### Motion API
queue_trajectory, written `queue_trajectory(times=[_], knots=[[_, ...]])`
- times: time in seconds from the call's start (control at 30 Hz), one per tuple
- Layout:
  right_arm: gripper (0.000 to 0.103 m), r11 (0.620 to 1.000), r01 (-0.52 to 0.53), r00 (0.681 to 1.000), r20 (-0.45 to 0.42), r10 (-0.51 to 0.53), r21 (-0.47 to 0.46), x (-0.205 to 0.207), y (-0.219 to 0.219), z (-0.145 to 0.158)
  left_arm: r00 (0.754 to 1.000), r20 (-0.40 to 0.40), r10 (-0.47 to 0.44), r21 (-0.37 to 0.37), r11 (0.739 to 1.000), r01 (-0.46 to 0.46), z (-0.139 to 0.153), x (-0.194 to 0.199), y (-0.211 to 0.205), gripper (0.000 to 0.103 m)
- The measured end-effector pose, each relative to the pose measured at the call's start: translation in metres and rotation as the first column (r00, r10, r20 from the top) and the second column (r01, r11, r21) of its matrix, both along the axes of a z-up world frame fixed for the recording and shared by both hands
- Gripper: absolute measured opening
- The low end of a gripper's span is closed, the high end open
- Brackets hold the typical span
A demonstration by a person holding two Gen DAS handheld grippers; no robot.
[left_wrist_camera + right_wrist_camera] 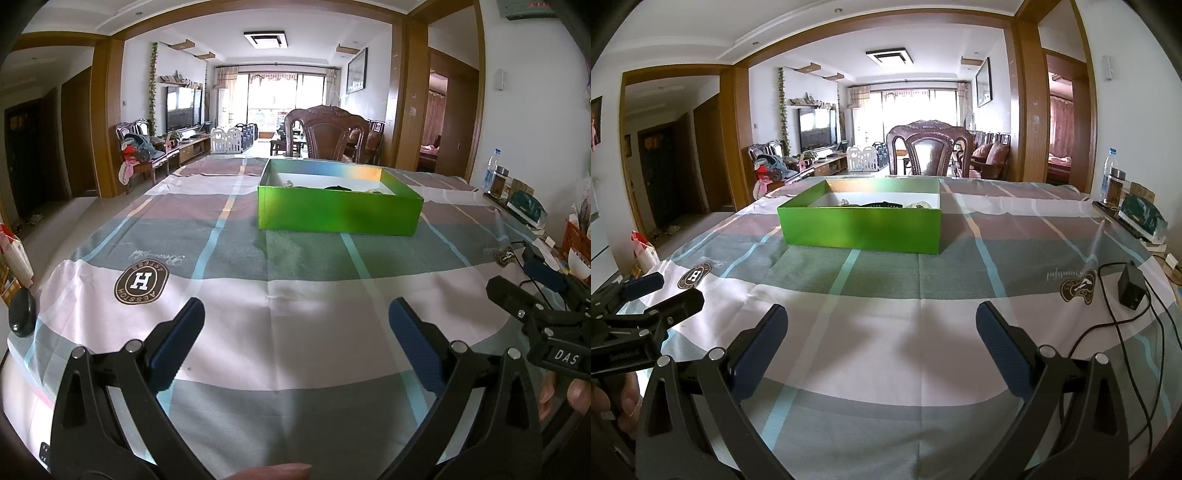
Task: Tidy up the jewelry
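While tools (295, 332) gape, green box (340, 214) sits well ahead.

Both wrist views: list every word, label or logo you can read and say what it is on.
"H": middle of the round dark emblem printed on the plaid tablecloth; its ring lettering is upside down and not surely readable.
"DAS": white label on the black right gripper, seen from the left wrist.
Cursive script beside the brown horse emblem: upside down, too unclear.
Small label on the black left gripper: too blurred.
Green cardboard box: none.
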State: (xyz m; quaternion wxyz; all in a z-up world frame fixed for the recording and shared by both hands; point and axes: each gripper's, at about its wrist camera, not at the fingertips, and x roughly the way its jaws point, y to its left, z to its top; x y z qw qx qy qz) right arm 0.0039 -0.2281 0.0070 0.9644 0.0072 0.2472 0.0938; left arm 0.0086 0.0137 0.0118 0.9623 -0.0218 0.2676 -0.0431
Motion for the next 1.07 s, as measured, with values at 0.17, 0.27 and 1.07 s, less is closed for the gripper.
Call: queue_trajectory(times=[0.17, 0.27, 1.07], knots=[[0.099, 1.0, 0.004, 1.0, -0.001, -0.004, -0.003, 0.0005, 0.0011, -0.0001, 1.0, -0.004, 0.001, 0.002, 1.0, -0.001, -0.0007, 0.0001, 0.0002, 0.099], [0.099, 1.0, 0.005, 1.0, -0.002, -0.005, -0.002, 0.0011, 0.0009, -0.0006, 1.0, -0.005, 0.001, 0.002, 1.0, -0.001, -0.0007, 0.0003, 0.0002, 0.099], [0.099, 1.0, 0.018, 1.0, -0.01, -0.018, -0.003, 0.0033, -0.0017, -0.0047, 1.0, -0.023, -0.018, 0.001, 1.0, 0.018, -0.0031, 0.0021, -0.0035, 0.099]])
